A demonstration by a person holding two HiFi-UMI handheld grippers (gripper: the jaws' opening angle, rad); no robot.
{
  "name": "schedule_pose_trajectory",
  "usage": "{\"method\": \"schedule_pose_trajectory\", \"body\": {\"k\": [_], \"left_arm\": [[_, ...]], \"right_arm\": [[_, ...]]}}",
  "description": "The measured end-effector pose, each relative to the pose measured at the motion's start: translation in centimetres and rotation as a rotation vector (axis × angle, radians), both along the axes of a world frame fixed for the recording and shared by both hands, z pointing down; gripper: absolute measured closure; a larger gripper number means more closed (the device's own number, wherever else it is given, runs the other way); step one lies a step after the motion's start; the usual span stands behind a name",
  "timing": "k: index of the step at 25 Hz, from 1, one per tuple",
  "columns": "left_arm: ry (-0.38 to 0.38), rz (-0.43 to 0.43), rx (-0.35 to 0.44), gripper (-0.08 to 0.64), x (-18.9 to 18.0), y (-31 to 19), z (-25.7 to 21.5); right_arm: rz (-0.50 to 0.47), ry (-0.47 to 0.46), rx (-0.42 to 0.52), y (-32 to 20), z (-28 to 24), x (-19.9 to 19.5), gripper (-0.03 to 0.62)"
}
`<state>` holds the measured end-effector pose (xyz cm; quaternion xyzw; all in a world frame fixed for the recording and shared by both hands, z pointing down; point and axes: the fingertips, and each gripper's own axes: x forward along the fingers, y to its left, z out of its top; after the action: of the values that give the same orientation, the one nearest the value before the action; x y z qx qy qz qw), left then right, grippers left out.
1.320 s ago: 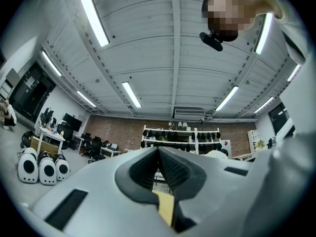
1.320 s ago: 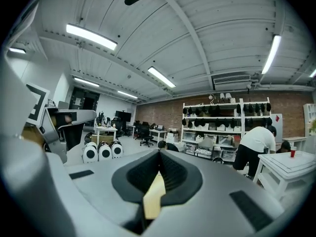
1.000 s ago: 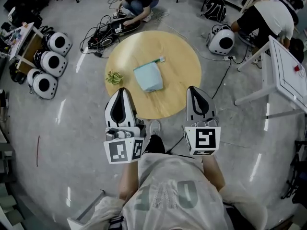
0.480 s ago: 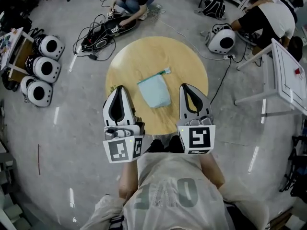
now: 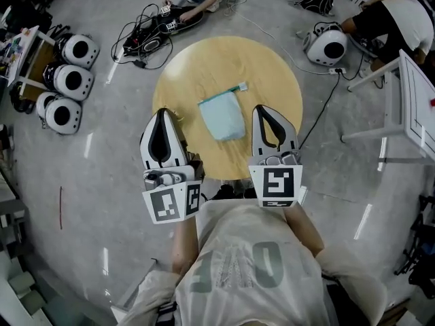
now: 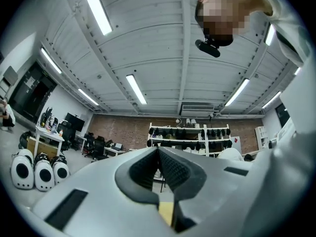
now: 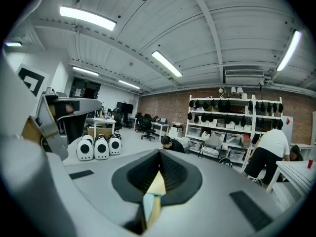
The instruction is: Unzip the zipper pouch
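Observation:
A light blue zipper pouch (image 5: 222, 119) lies flat near the middle of the round wooden table (image 5: 204, 63). Its zipper runs along the far edge, and the pull (image 5: 242, 86) sticks out at the far right corner. My left gripper (image 5: 162, 113) hovers just left of the pouch with its jaws together and nothing in them. My right gripper (image 5: 261, 109) hovers just right of the pouch, also shut and empty. In the left gripper view the closed tips (image 6: 159, 151) point out across the room. A sliver of the pouch (image 7: 147, 205) shows below the right gripper's closed tips (image 7: 159, 153).
Three white round pods (image 5: 68, 80) stand on the floor at the left, and another (image 5: 331, 46) at the far right. A person crouches over cables (image 5: 156, 32) beyond the table. A white table (image 5: 416, 107) stands at the right, with a bent-over person (image 5: 391, 9) near it.
Both grippers have moved forward from the table's near edge until their tips flank the pouch. Their jaws stayed shut. The pouch has not moved on the table.

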<state>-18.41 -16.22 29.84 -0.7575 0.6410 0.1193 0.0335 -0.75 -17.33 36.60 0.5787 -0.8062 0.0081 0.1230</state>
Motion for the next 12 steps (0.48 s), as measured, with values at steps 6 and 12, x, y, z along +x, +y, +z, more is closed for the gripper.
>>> {"method": "schedule_pose_trajectory", "body": {"k": [6, 12], "left_arm": [[-0.007, -0.039, 0.012, 0.532, -1.2, 0.1, -0.5], [-0.002, -0.080, -0.003, 0.532, -4.0, -0.4, 0.2]], "right_arm": [[-0.075, -0.050, -0.031, -0.6, 0.3, -2.4, 0.561], [-0.195, -0.061, -0.190, -3.7, 3.9, -8.7, 0.382]]}}
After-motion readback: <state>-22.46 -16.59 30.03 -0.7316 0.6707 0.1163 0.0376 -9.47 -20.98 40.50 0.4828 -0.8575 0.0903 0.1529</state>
